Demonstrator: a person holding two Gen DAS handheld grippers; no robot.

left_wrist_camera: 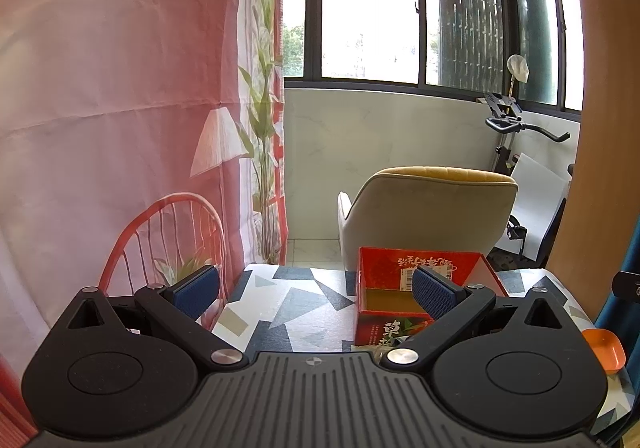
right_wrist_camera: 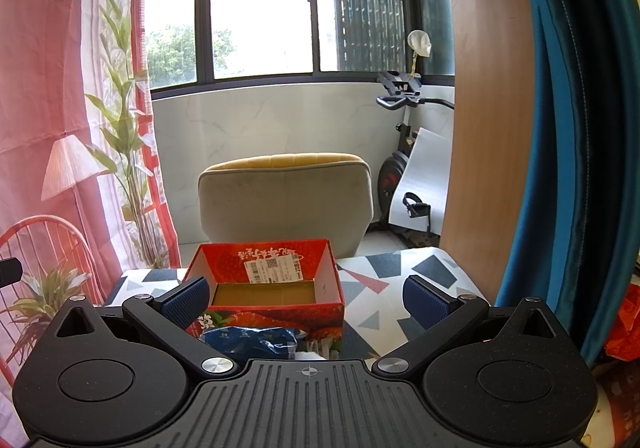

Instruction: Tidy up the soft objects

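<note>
1. Red box [right_wrist_camera: 266,288]: on table [right_wrist_camera: 384,288], open, looks empty.
2. Blue soft pack [right_wrist_camera: 250,342]: just in front of box.
3. Right gripper [right_wrist_camera: 306,298], left gripper [left_wrist_camera: 316,290]: both spread wide, holding nothing.
4. You: lower right gripper over pack w/ fingers straddling it, pinch mid-bulk.

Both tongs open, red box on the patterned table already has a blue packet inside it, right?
Not quite. The red box is empty: the right wrist view shows only its bare cardboard floor. The blue packet lies on the patterned table in front of the box, on the near side. Both the left tongs and the right tongs are open, as you said.
</note>
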